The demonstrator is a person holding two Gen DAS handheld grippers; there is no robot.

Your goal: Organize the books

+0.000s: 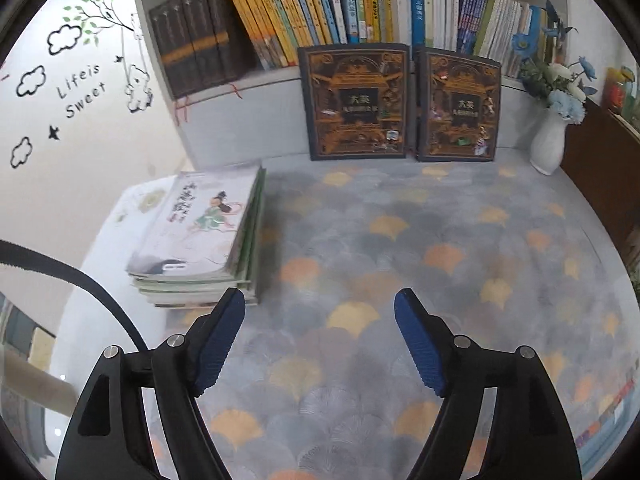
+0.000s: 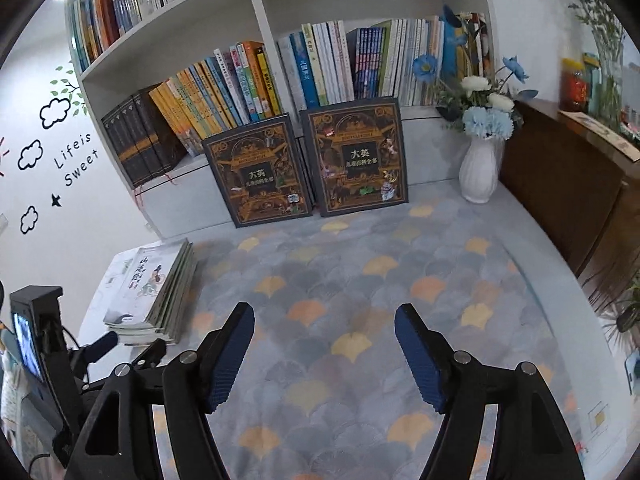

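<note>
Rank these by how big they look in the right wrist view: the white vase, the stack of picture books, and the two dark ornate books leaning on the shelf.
1. Two dark ornate books: the largest; the pair look alike, so no order between them.
2. Stack of picture books: nearer the camera, so unsure.
3. White vase: smallest.

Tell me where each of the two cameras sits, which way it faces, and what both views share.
Left wrist: on the left gripper, angled down across the patterned mat at the bookshelf; own jaws open, empty.
Right wrist: on the right gripper, facing likewise; own jaws open, the left device at lower left.
Shared: two dark ornate books leaning upright, the flat book stack, the white vase.
</note>
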